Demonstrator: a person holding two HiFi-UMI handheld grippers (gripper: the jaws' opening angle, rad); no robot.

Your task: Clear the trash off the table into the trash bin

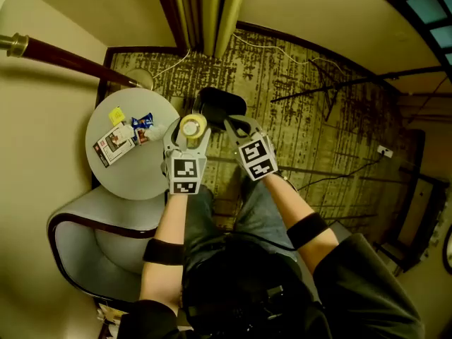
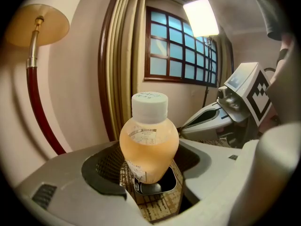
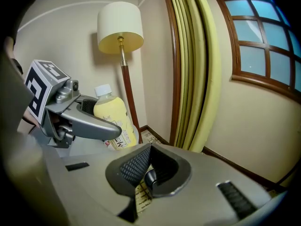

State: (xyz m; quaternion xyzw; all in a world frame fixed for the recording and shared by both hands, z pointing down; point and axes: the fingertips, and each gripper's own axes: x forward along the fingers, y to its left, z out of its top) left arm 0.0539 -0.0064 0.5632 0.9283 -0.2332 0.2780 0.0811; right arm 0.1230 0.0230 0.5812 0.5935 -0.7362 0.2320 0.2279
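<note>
I see my right hand-held gripper (image 3: 146, 175) with its jaws pressed together. At the left, the left hand-held gripper (image 3: 107, 122) holds an upright bottle (image 3: 110, 108) of pale yellow liquid with a white cap. Behind it stand a floor lamp (image 3: 120, 29) and a curtain (image 3: 190, 65).

The bottle (image 2: 148, 145) in the left gripper (image 2: 149, 172) is made of cloudy, translucent plastic, topped by a matt white plastic cap and wrapped with a thin paper label. Both it and the right gripper (image 3: 146, 173) are shelled in smooth matt grey plastic, with black ribbed pads inside. To the left gripper's left, a table (image 1: 141, 175) is finished in smooth matt grey; a glossy blue wrapper (image 1: 143, 124) and printed card (image 1: 113, 145) are seen on it. Ahead, a curtain (image 3: 193, 69) is hung in heavy cloth, and a lamp pole (image 2: 34, 95) is lacquered glossy dark red under a brass collar.
</note>
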